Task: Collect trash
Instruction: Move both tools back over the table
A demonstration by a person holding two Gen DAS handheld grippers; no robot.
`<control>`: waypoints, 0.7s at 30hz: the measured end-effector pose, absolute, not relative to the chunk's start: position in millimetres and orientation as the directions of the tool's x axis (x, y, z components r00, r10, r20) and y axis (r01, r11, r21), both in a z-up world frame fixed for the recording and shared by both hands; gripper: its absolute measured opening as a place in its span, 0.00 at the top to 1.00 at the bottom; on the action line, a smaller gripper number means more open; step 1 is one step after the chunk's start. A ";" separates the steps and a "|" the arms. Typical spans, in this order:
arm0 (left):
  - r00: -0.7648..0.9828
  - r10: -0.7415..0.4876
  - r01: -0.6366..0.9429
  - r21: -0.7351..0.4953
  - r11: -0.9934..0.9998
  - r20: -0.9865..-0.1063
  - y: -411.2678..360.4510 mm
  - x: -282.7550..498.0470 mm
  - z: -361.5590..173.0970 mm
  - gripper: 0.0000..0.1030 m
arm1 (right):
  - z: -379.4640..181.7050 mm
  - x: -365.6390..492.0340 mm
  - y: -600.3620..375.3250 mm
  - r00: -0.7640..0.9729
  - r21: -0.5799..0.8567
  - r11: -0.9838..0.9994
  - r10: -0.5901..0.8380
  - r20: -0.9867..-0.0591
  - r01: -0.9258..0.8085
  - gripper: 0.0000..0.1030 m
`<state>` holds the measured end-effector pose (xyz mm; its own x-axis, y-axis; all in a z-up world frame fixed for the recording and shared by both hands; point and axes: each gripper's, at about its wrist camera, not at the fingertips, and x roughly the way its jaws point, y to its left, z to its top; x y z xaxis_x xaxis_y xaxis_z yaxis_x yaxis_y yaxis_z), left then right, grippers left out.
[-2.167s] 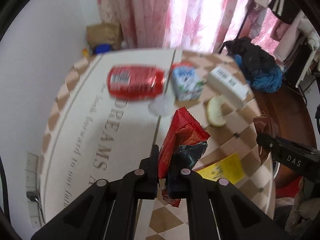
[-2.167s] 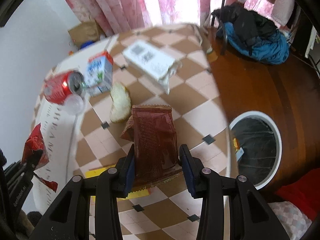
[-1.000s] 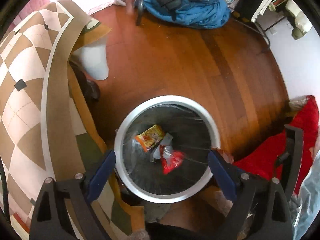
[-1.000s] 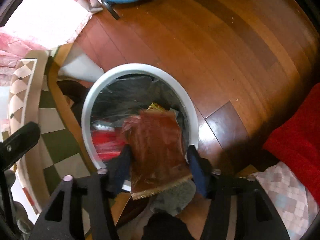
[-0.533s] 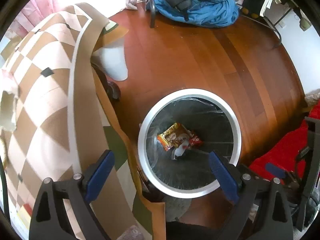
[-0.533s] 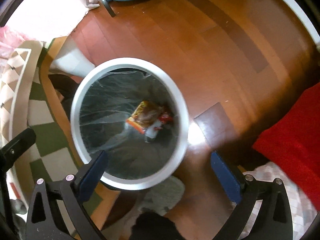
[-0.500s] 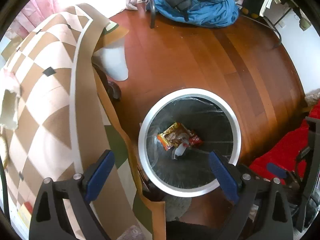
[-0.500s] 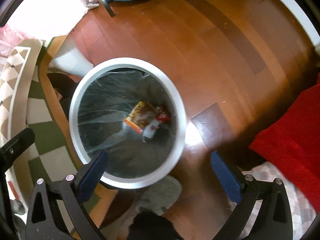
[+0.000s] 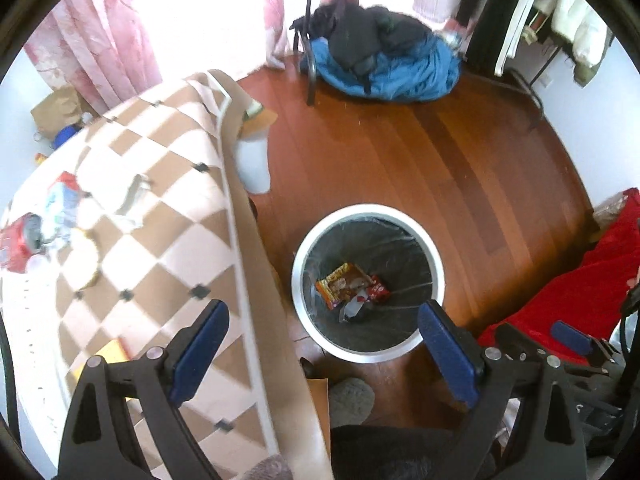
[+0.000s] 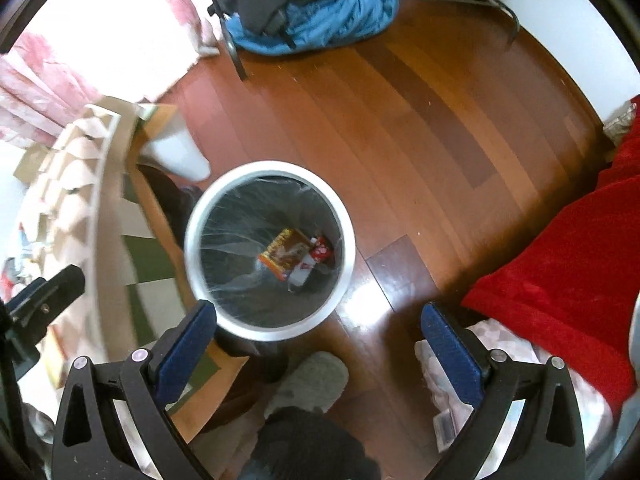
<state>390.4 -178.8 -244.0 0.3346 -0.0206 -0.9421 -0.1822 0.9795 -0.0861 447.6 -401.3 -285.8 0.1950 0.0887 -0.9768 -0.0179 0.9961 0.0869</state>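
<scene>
Both grippers nearest — left gripper (image 9: pixel 324 344) & right gripper (image 10: pixel 318 340) spread wide, jaws released, nothing btwn the blue pads. Just beyond, white-rimmed trash bin (image 9: pixel 298 276) on the wood floor (image 10: pixel 420 120); snack wrappers (image 9: pixel 346 282) lie at its bottom. Left of it, checkered table (image 9: pixel 160 208) w/ red can (image 9: pixel 18 240) & carton (image 9: pixel 62 198). Farthest — blue clothes pile (image 10: pixel 320 20).

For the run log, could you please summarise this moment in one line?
left gripper: open, empty | right gripper: open, empty | wrappers: in bin | can: on table
</scene>
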 end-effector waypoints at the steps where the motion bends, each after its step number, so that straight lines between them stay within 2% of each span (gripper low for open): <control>1: 0.348 -0.010 -0.185 -0.079 0.980 -0.937 -178.1 385.9 -236.8 0.06 | -273.4 442.1 -399.9 0.209 0.102 0.995 0.104 -0.972 -0.021 0.00; 5: 0.410 0.037 -0.219 -0.059 0.974 -0.911 -165.3 364.8 -190.7 0.06 | -226.3 423.4 -393.2 0.270 0.152 0.988 0.155 -0.950 -0.032 0.00; 13: 0.534 0.065 -0.368 -0.162 0.916 -0.843 -77.1 329.9 -125.1 0.06 | -146.3 400.2 -336.3 0.341 0.261 0.954 0.297 -0.892 -0.147 0.00; 16: 0.509 0.159 -0.447 -0.102 0.889 -0.846 -29.1 320.8 -127.5 0.06 | -134.6 404.7 -277.8 0.317 0.260 0.934 0.330 -0.889 -0.244 0.00; 21: 0.369 0.264 -0.615 -0.020 0.789 -0.891 74.0 305.6 -172.0 0.06 | -153.3 420.8 -167.5 0.235 0.237 0.897 0.338 -0.911 -0.374 0.00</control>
